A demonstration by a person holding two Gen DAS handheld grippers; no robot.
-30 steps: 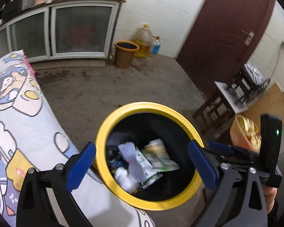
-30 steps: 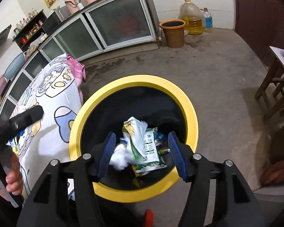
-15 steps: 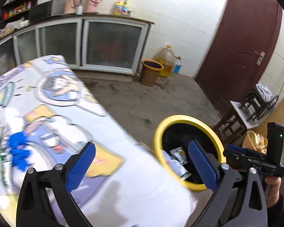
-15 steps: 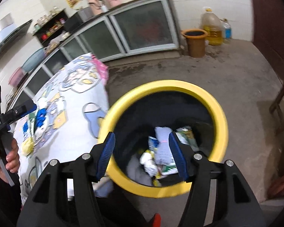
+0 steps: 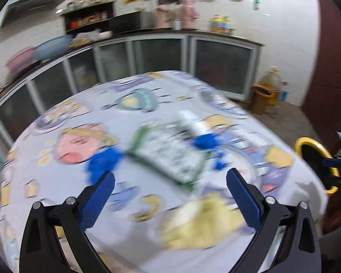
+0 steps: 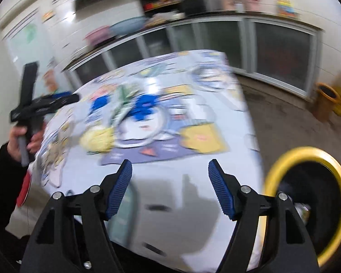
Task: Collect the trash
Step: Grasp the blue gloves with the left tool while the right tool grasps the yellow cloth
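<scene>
The left tongs (image 5: pixel 169 187) are wide apart and hold nothing. They hang over the table (image 5: pixel 147 257), which has a cartoon cloth on it. Just past the tips lies a green and white wrapper (image 5: pixel 168 152), with a white bottle (image 5: pixel 193 122) at its far edge, blue scraps (image 5: pixel 102 161) beside it and a yellow crumpled lump (image 5: pixel 202 225) close to the right tip. All of it is blurry. The right tongs (image 6: pixel 169 185) are also apart and empty, above the near edge of the table. The yellow-rimmed bin (image 6: pixel 307 195) stands on the floor to their right, with some trash inside. A second ago both tongs pointed down into that bin, and the right ones had trash between their tips. Now both have swung back to the table.
</scene>
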